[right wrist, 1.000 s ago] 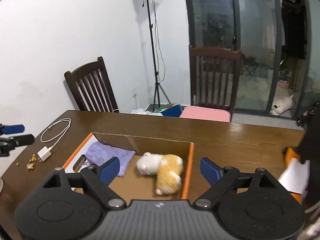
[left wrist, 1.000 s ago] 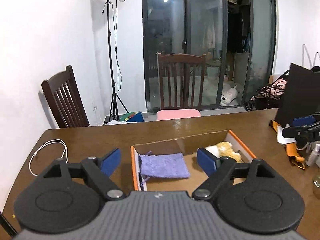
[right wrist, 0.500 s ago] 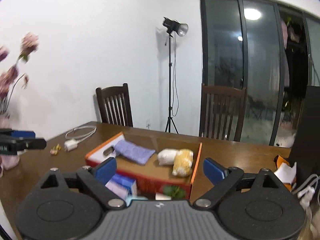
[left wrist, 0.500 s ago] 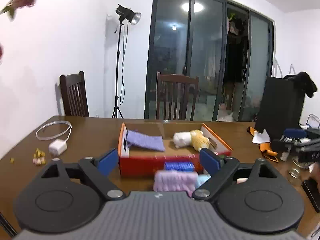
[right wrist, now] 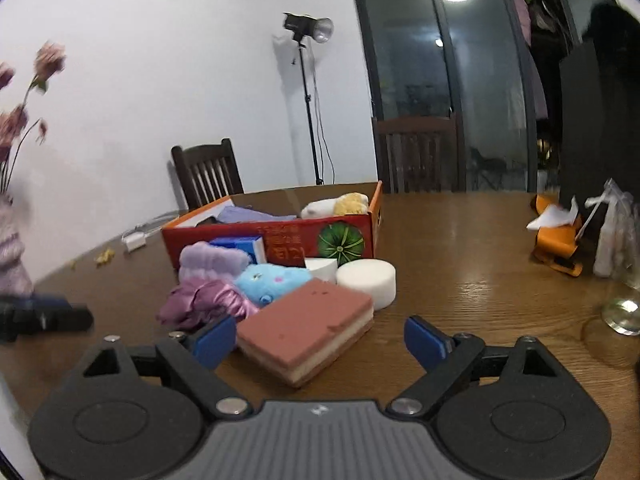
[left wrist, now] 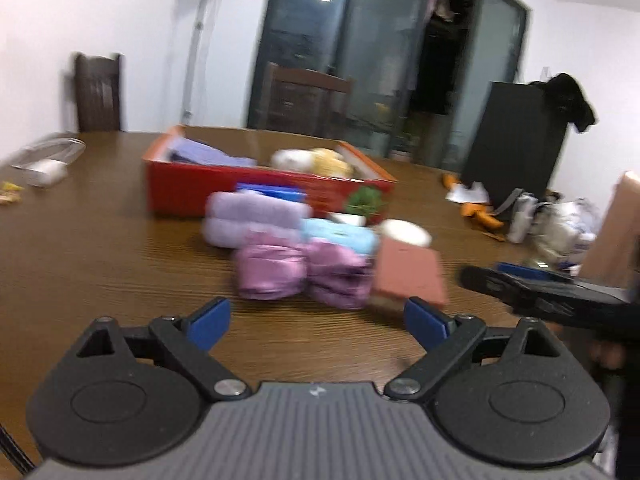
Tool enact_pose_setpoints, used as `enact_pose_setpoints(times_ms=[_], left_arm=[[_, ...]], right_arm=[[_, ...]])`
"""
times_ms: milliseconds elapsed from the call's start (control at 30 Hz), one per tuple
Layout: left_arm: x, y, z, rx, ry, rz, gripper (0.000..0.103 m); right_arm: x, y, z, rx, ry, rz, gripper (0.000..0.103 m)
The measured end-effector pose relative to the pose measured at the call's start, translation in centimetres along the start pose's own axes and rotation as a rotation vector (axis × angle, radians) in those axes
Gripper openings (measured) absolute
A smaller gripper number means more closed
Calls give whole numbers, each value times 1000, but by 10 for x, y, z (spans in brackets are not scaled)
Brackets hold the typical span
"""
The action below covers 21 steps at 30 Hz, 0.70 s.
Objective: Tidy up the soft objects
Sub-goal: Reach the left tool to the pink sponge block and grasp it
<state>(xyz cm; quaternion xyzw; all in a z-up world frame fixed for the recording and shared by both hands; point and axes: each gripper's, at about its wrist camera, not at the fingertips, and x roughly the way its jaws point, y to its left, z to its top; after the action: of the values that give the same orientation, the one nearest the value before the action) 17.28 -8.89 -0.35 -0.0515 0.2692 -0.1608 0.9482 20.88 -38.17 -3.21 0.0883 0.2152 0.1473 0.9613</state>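
Right claw [right wrist: 319,338] tilted down, jaws closing, brown sponge [right wrist: 306,330] between.

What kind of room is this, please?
Probably a dining room in a home, used for filming: a wooden table with dining chairs, glass sliding doors, and a studio light on a stand.

We record a red box [right wrist: 276,236] printed with a green striped melon, holding a lavender cloth [right wrist: 248,214] and a white-and-yellow plush [right wrist: 340,205]. In front of the box lie a lilac towel [right wrist: 212,260], a sky-blue plush [right wrist: 272,280], shiny mauve fabric [right wrist: 200,306], a white round sponge [right wrist: 366,282] and a brick-red sponge block [right wrist: 308,322] with a cream layer. Everything rests on the brown wood-grain table [right wrist: 480,260].
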Motion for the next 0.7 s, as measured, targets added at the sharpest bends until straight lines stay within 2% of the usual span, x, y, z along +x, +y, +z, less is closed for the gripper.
enact_pose_setpoints(times_ms=[33, 133, 167, 233, 300, 367, 467, 600, 700], left_arm=[[9, -6, 1, 15, 7, -27, 91], [34, -18, 4, 36, 52, -74, 73], [41, -20, 2, 27, 62, -97, 68], [56, -24, 2, -1, 91, -152, 64], [69, -26, 1, -7, 118, -179, 58], [79, -28, 0, -8, 124, -199, 55], [89, -26, -1, -24, 139, -220, 48], [80, -10, -2, -27, 122, -251, 48], [66, 12, -6, -64, 128, -287, 48]], right_arm=[[6, -4, 2, 27, -3, 6, 82], [38, -16, 13, 75, 24, 4, 64], [48, -16, 14, 74, 32, -1, 61], [66, -19, 19, 69, 50, -9, 59], [84, -24, 23, 78, 77, -3, 51], [95, -27, 24, 98, 105, -2, 39], [97, -30, 19, 132, 115, 37, 35], [74, -17, 8, 122, 132, 42, 34], [48, -6, -2, 148, 159, 85, 34]])
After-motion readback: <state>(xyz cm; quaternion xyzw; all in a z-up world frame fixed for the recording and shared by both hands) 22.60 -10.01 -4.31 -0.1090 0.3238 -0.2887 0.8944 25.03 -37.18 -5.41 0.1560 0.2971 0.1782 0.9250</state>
